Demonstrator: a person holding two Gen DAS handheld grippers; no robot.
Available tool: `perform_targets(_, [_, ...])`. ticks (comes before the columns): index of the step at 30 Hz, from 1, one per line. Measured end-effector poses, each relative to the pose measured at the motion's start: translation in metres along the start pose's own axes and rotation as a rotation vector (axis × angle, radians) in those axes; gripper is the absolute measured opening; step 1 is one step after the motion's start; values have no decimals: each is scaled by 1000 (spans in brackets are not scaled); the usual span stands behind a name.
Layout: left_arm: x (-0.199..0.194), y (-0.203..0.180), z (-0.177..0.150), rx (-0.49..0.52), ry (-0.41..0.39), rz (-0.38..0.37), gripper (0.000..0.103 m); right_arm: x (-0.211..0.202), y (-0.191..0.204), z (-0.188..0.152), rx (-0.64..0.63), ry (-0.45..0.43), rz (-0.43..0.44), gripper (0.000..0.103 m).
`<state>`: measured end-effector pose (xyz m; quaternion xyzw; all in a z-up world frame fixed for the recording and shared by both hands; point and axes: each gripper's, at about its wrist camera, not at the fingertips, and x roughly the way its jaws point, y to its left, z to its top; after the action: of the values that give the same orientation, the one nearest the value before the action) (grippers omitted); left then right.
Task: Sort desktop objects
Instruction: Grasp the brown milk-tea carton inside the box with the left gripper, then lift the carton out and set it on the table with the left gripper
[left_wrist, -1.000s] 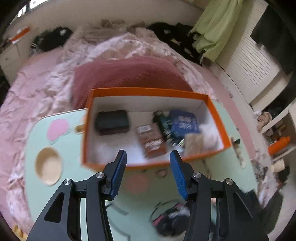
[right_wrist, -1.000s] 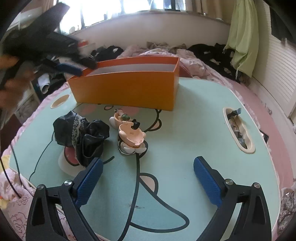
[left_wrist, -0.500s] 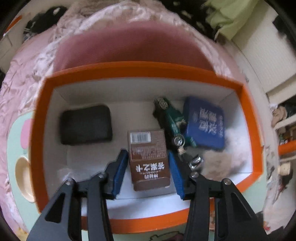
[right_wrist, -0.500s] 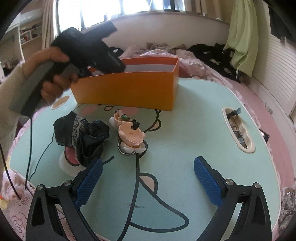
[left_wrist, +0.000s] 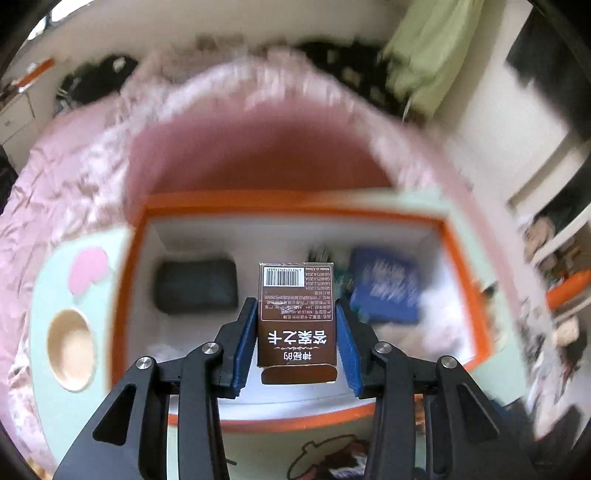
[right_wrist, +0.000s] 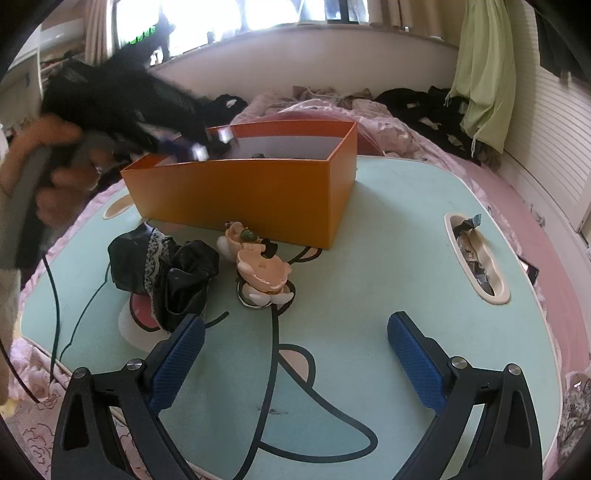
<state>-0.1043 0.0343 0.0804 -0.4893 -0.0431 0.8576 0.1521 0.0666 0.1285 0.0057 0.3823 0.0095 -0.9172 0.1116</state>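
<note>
- Left wrist view: the left gripper (left_wrist: 296, 325) is clamping a brown carton (left_wrist: 297, 321), its blue pads (left_wrist: 246, 336) pressing on both long sides; the jaws have just been closing onto it.
- The carton is hanging over the inside of the orange box (left_wrist: 122, 295), barcode end pointing away from the camera.
- Below it in the box, a dark case (left_wrist: 195, 286) is lying to the left and a blue packet (left_wrist: 384, 288) to the right, both blurred.
- The box is sitting on the mint table (left_wrist: 48, 295), which has a round cream recess (left_wrist: 70, 349) to the left.
- Right wrist view: the right gripper (right_wrist: 295, 363) is hovering wide apart, grasping nothing, over the table (right_wrist: 388, 240).
- Ahead of it, black cloth (right_wrist: 166, 269) and a peach toy (right_wrist: 260, 269) are lying just in front of the box (right_wrist: 251, 192).
- A hand (right_wrist: 48, 173) is gripping the left gripper's handle over the box's left end, blurred.
</note>
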Motion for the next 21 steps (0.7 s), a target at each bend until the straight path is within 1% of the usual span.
perform_targets(2, [-26,3,0,0,-60,-37,42,0,0,0,1,0,1,100])
perform_targets(4, [-51,2,-10,38,-87,-90,42,0,0,0,2,-1,2,100])
perform_targets(6, [-62,0,-29,72,-74,-109,42,0,-1,0,3,-2,4,100])
perform_targets(8, [-62,3,-52,91,-28,-125,42,-1,-1,1,12,-5,7,100])
perform_targets(10, [-53,6,-78,99,-7,-89,42,-1,-4,3,32,-7,-1,99])
perform_targets(11, [-47,7,-89,94,0,-69,42,-3,-8,5,57,-16,-25,94])
perform_targets(12, [-47,2,-97,81,3,-64,42,-6,-11,7,75,-30,-29,85])
perform_targets(13, [-41,7,-105,52,11,-63,42,-12,-15,12,100,-55,-23,82])
perform_targets(15, [-32,17,-117,-7,24,-75,47,-23,-23,31,149,-105,13,76])
perform_targets(16, [-30,19,-120,-25,14,-79,53,-26,-24,43,160,-116,32,75])
perform_targets(17, [-30,20,-123,-42,-4,-80,59,-27,-23,58,162,-124,55,69])
perform_targets(18, [-30,22,-126,-55,-24,-74,63,-26,-20,76,161,-122,85,63])
perform_targets(19, [-30,22,-128,-65,-43,-60,66,-22,-17,91,160,-112,113,60])
perform_targets(20, [-31,19,-133,-66,-55,-50,66,-14,-13,107,159,-86,140,53])
perform_targets(21, [-32,18,-134,-62,-67,-41,66,-1,-8,126,156,-37,165,47])
